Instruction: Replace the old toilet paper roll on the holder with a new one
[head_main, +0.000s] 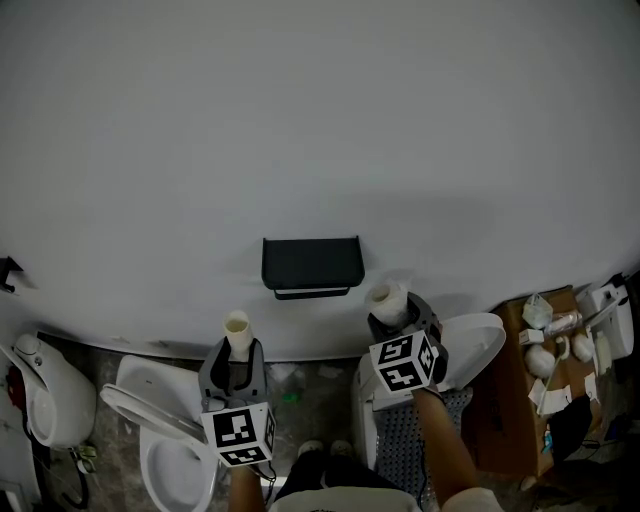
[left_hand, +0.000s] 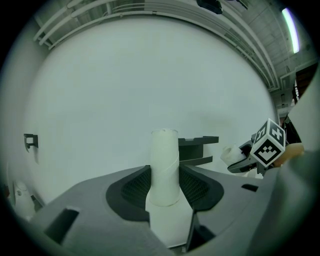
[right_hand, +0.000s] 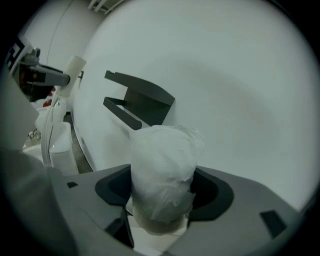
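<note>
Left gripper view: my left gripper (left_hand: 165, 181) is clamped on the empty cardboard core (left_hand: 164, 157), which stands upright between its jaws. In the right gripper view, my right gripper (right_hand: 162, 194) grips the wrapped new roll (right_hand: 162, 165), whose top rises above the jaws. Seen from the head view, the core sits below and left of the black wall holder (head_main: 311, 264). The new roll sits just below and right of it. Neither touches the holder.
</note>
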